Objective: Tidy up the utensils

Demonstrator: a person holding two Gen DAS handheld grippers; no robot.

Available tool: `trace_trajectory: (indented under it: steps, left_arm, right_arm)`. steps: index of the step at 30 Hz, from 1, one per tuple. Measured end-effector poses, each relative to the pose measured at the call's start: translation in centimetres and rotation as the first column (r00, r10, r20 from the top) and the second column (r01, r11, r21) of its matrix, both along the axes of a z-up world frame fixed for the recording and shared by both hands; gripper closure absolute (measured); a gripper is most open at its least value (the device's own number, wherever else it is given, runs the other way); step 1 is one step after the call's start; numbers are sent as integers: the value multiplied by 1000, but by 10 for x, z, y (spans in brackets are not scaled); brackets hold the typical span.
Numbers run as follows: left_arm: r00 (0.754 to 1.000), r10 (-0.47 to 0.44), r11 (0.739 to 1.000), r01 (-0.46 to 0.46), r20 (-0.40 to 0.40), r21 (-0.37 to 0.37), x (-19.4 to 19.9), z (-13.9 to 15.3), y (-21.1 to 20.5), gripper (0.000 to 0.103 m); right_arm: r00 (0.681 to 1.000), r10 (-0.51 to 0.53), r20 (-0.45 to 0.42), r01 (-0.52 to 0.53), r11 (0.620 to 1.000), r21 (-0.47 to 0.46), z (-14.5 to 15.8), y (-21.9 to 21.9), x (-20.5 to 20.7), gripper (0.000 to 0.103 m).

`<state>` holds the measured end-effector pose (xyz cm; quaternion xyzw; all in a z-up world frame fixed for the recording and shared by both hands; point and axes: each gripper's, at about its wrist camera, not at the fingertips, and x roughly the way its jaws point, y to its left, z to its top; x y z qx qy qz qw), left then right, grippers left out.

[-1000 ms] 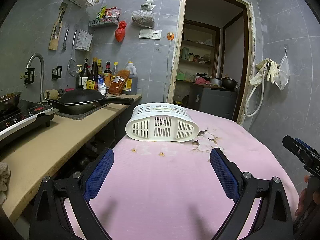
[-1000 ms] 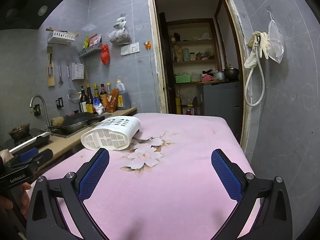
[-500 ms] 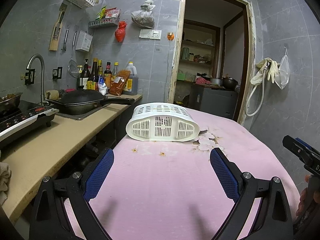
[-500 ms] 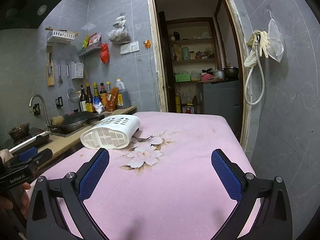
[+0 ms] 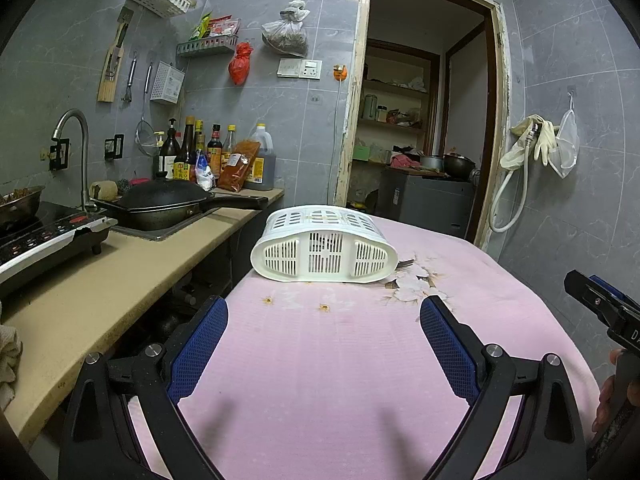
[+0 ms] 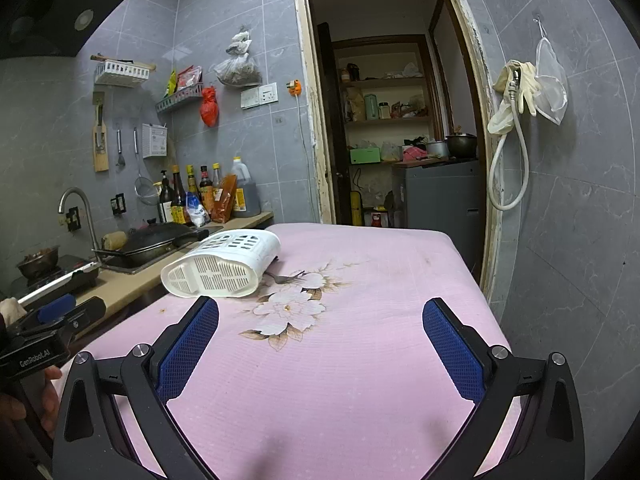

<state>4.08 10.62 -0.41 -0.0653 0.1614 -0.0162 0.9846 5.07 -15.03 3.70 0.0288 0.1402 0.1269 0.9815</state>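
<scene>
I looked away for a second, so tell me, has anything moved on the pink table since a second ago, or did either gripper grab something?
Almost nothing changed. Neither gripper took hold of anything: the left gripper and right gripper are both open and empty above the pink tablecloth, with only a slight drift of the views. The white utensil basket still lies on its side, a fork beside it, in the same place.

Left gripper (image 5: pixel 324 320): jaws spread wide, blue-padded fingers (image 5: pixel 198 344) holding nothing, aimed level and forward. Right gripper (image 6: pixel 320 322): jaws equally wide, blue pads (image 6: pixel 454 350) empty, same forward pose. Each gripper shows at the edge of the other's view, with part of a hand (image 6: pixel 24 400) gripping its handle.
</scene>
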Motion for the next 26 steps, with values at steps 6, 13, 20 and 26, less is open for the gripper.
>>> trace_trajectory:
  steps: [6,13,20,26]
  left_arm:
    - [1000,-6,1000,5,-7,-6,2,-1,1,9]
    - [1000,-6,1000,6,-10,-13,1,-1,0,9]
    - [1000,23,999,-24,9,23,0,1,-2,9]
    - [1000,31,999,-31,3,28,2,-2,0,9]
  right_arm:
    - [1000,1,-2,-1,1000,0,0,0,0,0]
    - [1000,1,-2,-1,1000,-1,-2,0,0,0]
    - [1000,1,-4,-1,1000,-1,-2,0,0,0]
    - [1000,0,-5,0,1000,-1,-2,1,0,0]
